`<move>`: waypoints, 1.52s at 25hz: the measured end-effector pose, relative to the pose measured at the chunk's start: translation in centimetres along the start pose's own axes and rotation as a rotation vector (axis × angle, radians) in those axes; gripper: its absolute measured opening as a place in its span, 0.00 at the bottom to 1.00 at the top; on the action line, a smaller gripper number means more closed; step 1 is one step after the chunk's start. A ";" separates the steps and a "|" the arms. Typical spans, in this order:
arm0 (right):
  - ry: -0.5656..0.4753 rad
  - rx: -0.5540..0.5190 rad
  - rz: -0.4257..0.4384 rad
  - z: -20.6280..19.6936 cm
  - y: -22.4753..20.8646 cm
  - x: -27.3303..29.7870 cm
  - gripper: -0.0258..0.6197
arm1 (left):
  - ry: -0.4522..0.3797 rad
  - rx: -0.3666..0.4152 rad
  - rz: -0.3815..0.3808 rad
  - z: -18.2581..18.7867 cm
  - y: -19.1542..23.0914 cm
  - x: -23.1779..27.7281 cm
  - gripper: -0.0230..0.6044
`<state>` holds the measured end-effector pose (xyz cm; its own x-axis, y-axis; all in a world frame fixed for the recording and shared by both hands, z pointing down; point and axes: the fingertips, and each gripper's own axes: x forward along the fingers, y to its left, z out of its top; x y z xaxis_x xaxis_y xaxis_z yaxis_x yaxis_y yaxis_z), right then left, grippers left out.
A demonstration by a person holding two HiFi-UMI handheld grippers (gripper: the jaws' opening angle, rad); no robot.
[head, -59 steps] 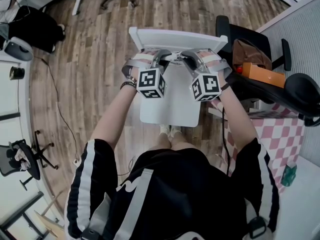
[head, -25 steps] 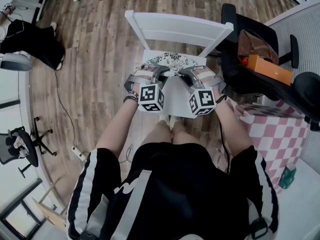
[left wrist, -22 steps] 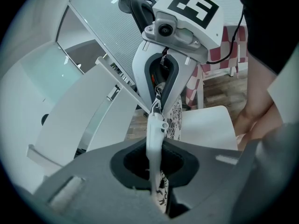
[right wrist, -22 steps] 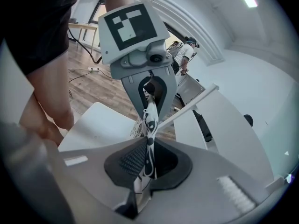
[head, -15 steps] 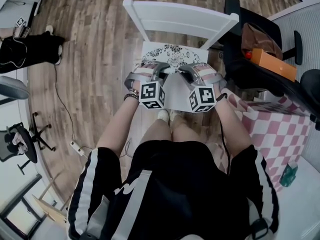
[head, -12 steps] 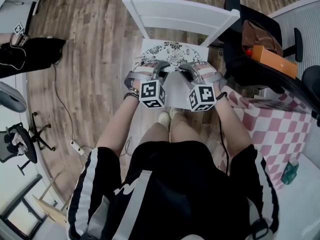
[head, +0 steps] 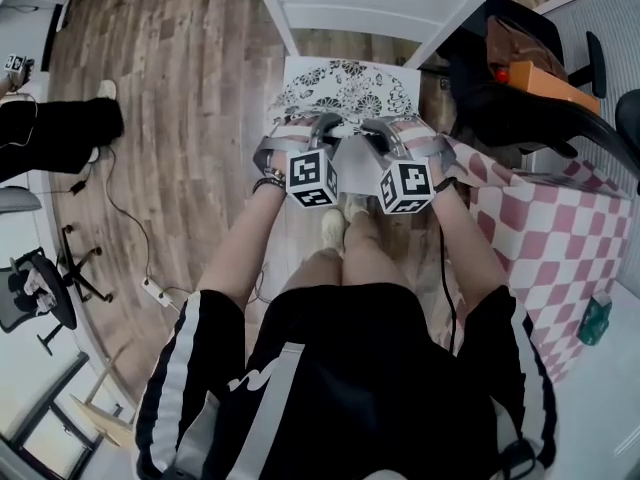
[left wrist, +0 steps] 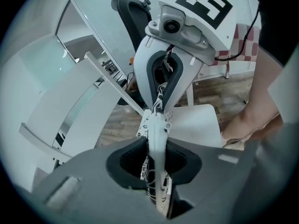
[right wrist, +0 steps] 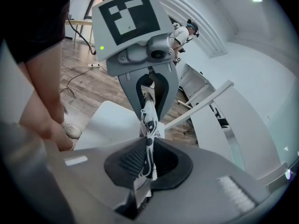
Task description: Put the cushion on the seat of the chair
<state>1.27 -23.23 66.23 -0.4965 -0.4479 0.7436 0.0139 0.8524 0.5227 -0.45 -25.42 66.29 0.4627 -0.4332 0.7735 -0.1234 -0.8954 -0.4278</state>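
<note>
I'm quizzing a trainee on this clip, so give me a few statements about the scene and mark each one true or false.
1. The cushion is plain white. False: it carries a black floral pattern.
2. The right gripper has its fingers closed on the cushion's edge. True.
3. The chair is white. True.
4. The cushion lies on the floor. False: it is over the chair's seat.
5. An orange box sits on the black office chair. True.
</note>
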 end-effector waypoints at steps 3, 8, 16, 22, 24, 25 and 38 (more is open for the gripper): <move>0.006 0.004 0.004 0.1 1.2 0.1 0.06 | 0.005 0.004 -0.009 -0.3 -1.2 0.1 0.16; 0.018 0.018 0.010 0.2 3.3 0.3 0.06 | 0.008 0.004 -0.025 -0.8 -3.3 0.2 0.18; 0.049 0.040 0.024 0.2 6.5 1.2 0.06 | 0.013 -0.006 -0.046 -2.1 -6.5 0.6 0.21; 0.073 0.058 0.055 -0.8 8.8 2.1 0.06 | 0.025 -0.007 -0.063 -2.7 -8.6 1.8 0.21; 0.069 0.070 0.072 -0.9 9.7 2.5 0.06 | 0.033 -0.014 -0.072 -3.0 -9.3 2.2 0.21; 0.066 0.074 0.081 -1.1 10.2 2.6 0.06 | 0.037 -0.021 -0.075 -3.1 -9.6 2.3 0.21; 0.069 0.015 0.149 -2.5 14.3 3.7 0.06 | 0.074 -0.138 -0.084 -4.5 -13.7 4.6 0.21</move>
<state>1.77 -13.37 77.47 -0.4292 -0.3333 0.8394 0.0693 0.9145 0.3986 -0.61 -15.59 77.86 0.4109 -0.3583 0.8383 -0.2085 -0.9321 -0.2962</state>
